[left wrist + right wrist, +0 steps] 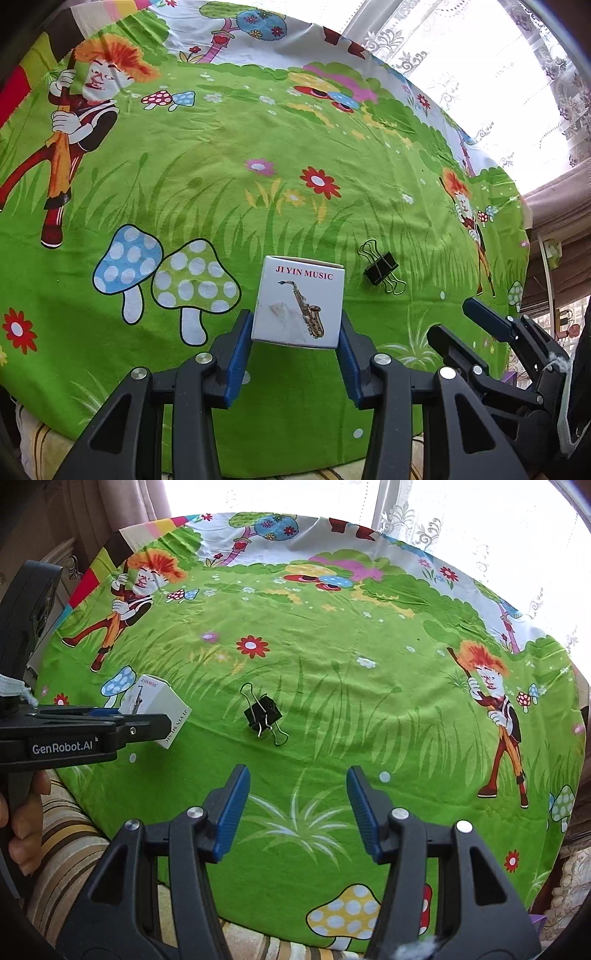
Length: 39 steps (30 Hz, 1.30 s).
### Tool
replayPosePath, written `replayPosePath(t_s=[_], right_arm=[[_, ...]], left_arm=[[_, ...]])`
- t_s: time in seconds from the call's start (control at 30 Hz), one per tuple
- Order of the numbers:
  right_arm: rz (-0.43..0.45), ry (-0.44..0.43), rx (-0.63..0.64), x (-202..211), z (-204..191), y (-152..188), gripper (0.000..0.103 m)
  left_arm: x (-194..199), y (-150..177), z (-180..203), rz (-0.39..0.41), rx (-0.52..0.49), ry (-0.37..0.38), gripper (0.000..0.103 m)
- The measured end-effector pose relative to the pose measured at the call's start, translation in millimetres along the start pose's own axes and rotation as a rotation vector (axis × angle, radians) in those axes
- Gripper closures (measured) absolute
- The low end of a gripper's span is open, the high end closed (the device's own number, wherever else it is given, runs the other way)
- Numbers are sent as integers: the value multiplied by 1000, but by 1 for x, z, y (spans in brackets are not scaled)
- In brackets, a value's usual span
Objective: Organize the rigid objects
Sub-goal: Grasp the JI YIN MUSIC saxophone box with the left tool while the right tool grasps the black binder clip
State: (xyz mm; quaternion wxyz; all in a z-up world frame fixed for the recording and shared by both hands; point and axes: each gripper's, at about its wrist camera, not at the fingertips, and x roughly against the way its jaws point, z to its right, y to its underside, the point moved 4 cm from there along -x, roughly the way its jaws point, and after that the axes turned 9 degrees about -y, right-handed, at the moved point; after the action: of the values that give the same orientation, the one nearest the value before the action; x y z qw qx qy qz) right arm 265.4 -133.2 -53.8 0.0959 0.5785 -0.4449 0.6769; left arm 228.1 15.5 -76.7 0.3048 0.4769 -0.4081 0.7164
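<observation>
We see a worktop [332, 686] under a green cartoon cloth [258, 140] with mushrooms and flowers. One black binder clip [263, 718] lies directly on it, toward the near edge, left of centre.

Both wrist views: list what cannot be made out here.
- Box underside, left wrist view: hidden by the box itself; touching the cloth or lifted, cannot tell.
- Box print, right wrist view: partly covered by the left gripper.
- Window: overexposed, nothing outside readable.
- Clip markings: too small.
</observation>
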Motion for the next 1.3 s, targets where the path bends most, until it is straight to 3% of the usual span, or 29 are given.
replayPosePath(t_s=[0.43, 0.67, 0.77, 1.3], right_arm=[[-40, -5, 102, -43, -21, -24, 46], [-71, 1, 97, -62, -19, -30, 56], [-84, -5, 87, -67, -17, -30, 68], [-13, -32, -13, -26, -8, -15, 69]], left_arm=[[2, -6, -14, 16, 62, 28, 59], [-1, -7, -15, 11, 69, 37, 59], [-2, -7, -15, 11, 69, 37, 59], [11, 2, 3, 26, 34, 58, 59]])
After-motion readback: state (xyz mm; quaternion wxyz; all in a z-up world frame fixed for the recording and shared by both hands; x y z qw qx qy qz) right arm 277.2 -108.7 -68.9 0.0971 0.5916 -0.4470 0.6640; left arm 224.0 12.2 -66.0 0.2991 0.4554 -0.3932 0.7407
